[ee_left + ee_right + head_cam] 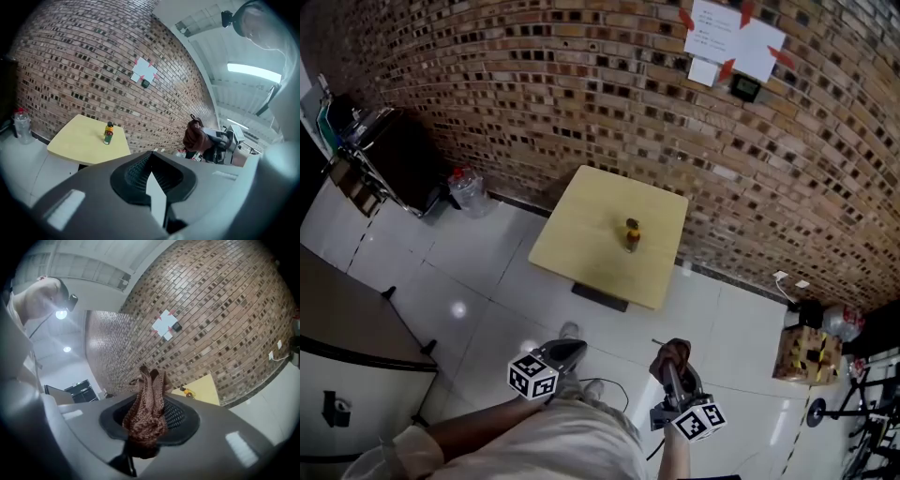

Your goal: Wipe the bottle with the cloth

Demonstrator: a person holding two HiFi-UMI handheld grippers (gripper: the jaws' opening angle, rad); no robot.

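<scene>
A small green and yellow bottle [631,234] with a dark cap stands upright near the middle of a square yellow table [581,253] by the brick wall. Both grippers hang low in front of the person, well short of the table. My left gripper [565,350] is shut with nothing in it. My right gripper [676,360] is shut on a brown knitted cloth [672,353], which sticks up between its jaws. In the left gripper view the bottle [108,133] is far ahead and the cloth [196,136] is off to the right. The right gripper view shows the cloth [144,414] up close and the bottle [187,392] beyond it.
A large clear water jug [469,190] stands on the white tiled floor left of the table, beside a black cabinet [394,155]. A cardboard box [806,354] sits on the floor at the right. A dark counter [347,314] fills the near left.
</scene>
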